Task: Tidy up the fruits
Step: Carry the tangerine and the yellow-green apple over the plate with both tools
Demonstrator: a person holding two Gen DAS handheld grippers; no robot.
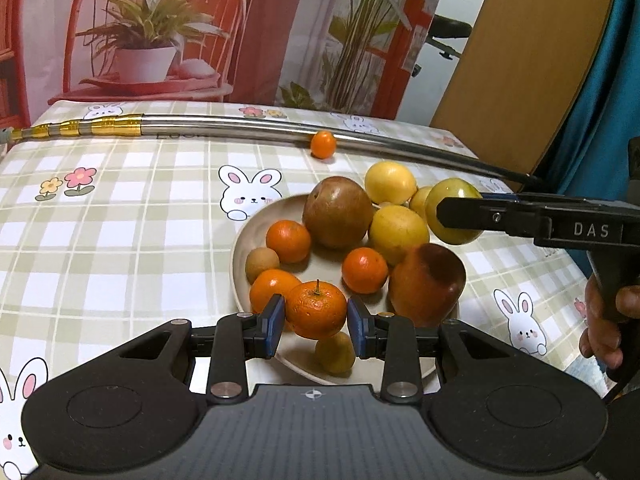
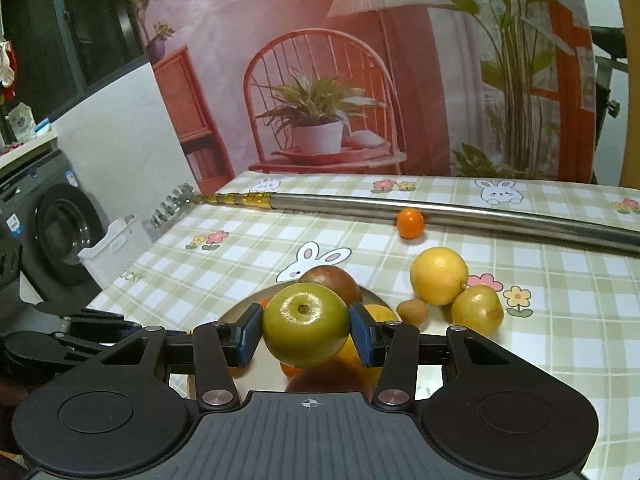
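Placing step: left gripper (image 1: 316, 322) fingers clamping tangerine (image 1: 316, 310), right gripper (image 2: 305, 330) fingers clamping green apple (image 2: 306, 325) over plate (image 1: 240, 248); next, lower, release

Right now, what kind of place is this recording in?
Probably a home utility or laundry corner, dressed up for recording. A washing machine and white basket stand beside the table's bunny-print tablecloth, and a printed backdrop of a chair and plants hangs behind it.
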